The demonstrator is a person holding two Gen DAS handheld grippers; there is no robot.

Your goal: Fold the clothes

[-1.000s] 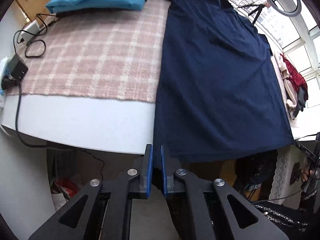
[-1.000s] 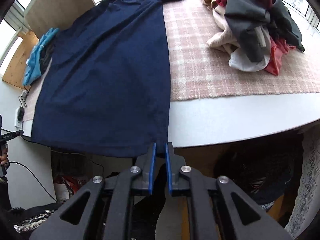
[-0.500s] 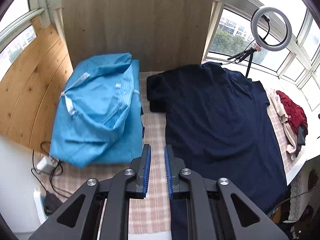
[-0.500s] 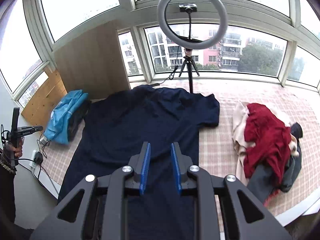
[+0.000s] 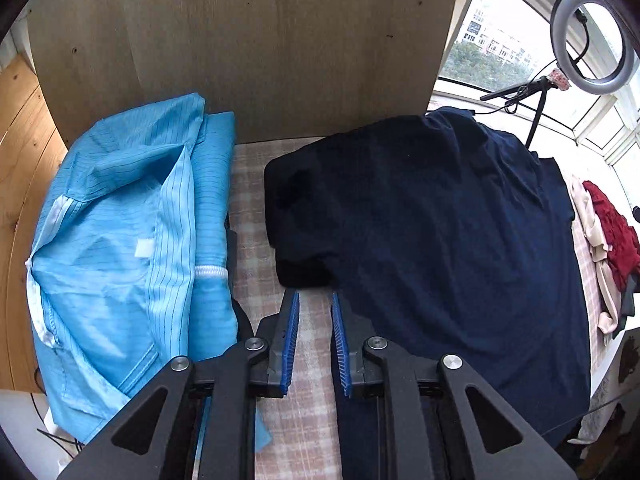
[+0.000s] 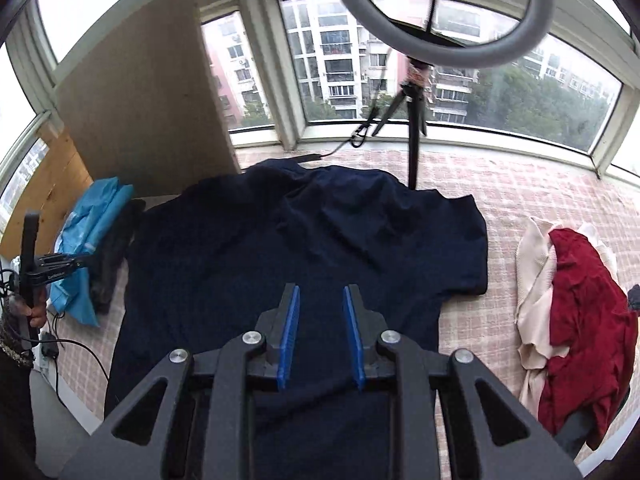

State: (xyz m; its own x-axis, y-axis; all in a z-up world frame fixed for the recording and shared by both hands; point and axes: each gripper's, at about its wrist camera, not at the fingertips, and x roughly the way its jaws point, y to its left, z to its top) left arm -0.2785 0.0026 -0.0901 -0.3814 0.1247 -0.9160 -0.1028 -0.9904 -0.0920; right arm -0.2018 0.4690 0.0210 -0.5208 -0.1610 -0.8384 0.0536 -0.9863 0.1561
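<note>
Both hand-held grippers' bases cropped, navy shirt [image 6: 304, 248] hem hidden behind them

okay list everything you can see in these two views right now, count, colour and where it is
T-shirt: one, navy, spread flat mid-table.
Blue garment: one, light blue, folded left of the T-shirt.
Dark item: one, blackish, under the blue garment; kind unclear.
Clothes pile: one heap, red, cream, grey, right of the T-shirt.
Cloth: one, pink plaid, covering the table.
Ring light: one, white on a black tripod, behind the T-shirt.
Board: one, pale wood, upright at the back.
Cables: black, left table edge.
Left gripper: black, blue pads, open, empty.
Right gripper: same, open over the T-shirt.
</note>
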